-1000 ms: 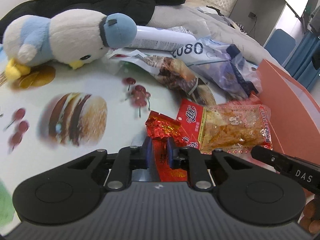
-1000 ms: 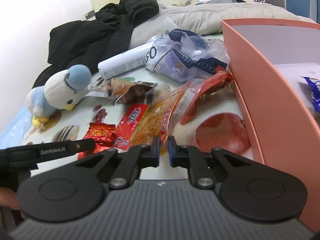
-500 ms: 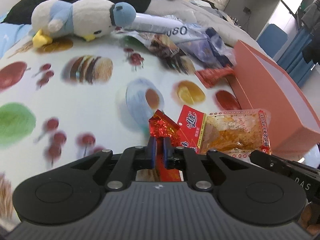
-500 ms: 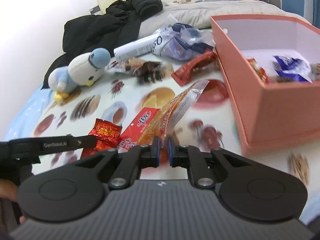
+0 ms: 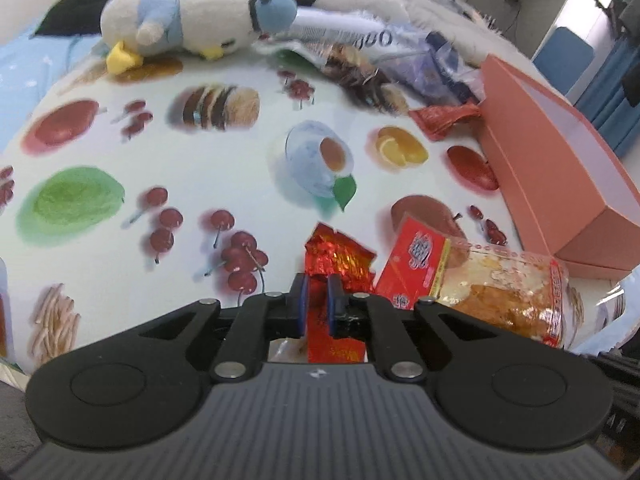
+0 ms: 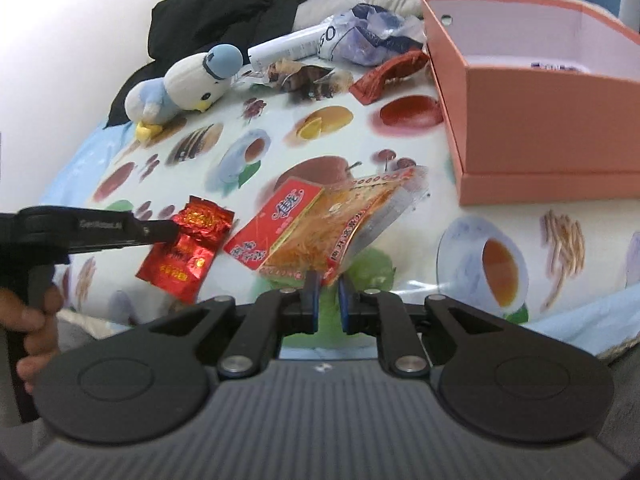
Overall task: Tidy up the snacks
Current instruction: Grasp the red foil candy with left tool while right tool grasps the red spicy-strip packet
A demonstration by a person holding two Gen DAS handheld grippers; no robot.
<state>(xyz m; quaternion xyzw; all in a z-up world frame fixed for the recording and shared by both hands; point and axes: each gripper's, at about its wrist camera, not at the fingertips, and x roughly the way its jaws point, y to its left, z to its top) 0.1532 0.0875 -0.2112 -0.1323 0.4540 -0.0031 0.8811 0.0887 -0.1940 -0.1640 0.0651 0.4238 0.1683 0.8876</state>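
My left gripper (image 5: 316, 286) is shut on a small red foil packet (image 5: 334, 258) and holds it above the table; the packet also shows in the right wrist view (image 6: 188, 246). My right gripper (image 6: 329, 282) is shut on the corner of a clear snack bag with a red label (image 6: 320, 228), which also shows in the left wrist view (image 5: 472, 284). Both hang in the air near the table's front edge. The open pink box (image 6: 532, 100) stands to the right with a few snacks inside.
A fruit-print tablecloth (image 5: 200, 184) covers the table. At the back lie a blue and white plush bird (image 5: 200, 24), a red packet (image 5: 444, 118), a dark snack bag (image 5: 360, 76), a purple plastic bag (image 6: 372, 36) and a black jacket (image 6: 240, 0).
Both grippers have lifted their packets off the table and pulled back toward the front edge. The rest of the table now shows farther away.
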